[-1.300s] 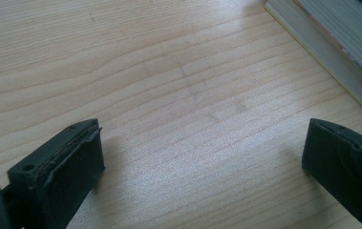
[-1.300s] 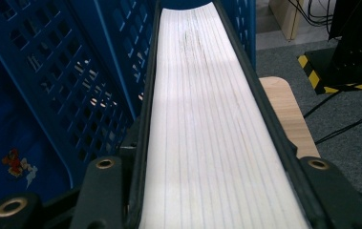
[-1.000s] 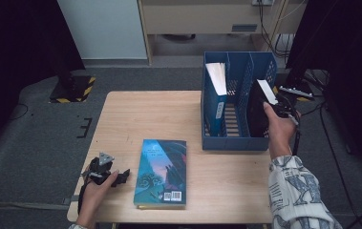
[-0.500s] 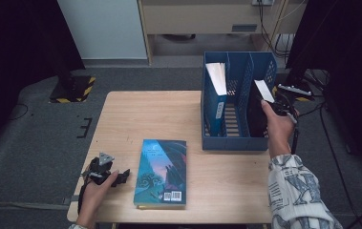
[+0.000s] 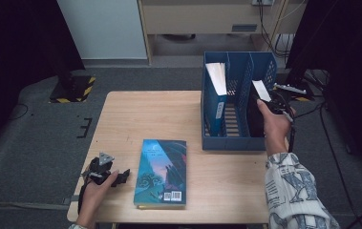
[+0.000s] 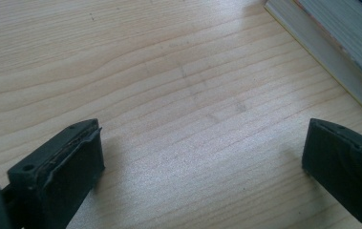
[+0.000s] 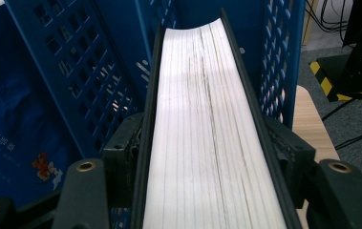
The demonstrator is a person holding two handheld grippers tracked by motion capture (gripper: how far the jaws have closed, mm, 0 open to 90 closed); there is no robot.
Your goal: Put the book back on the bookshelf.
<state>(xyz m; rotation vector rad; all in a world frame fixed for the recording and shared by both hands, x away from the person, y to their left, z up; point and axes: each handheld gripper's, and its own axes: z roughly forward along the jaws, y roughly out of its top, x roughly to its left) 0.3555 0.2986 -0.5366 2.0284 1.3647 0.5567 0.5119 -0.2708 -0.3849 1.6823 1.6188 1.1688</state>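
**Bright surface, dark edges, soft close-ups**

From the high view we see an evenly lit wooden surface (image 5: 169, 119) at the centre, with light falling from above. The room around it sinks into near-black at the left and right edges, and the whole picture is a little soft and grainy.

In the left gripper view we see the surface sharp and bright, with a pale sheen on the grain. The black fingers (image 6: 69, 167) cast short, soft shadows and look slightly blurred.

In the right gripper view we see the white page edges of a book (image 7: 207, 119) catching strong light, almost glaring. The blue file rack (image 7: 73, 71) beside it falls into deep shadow at the left.
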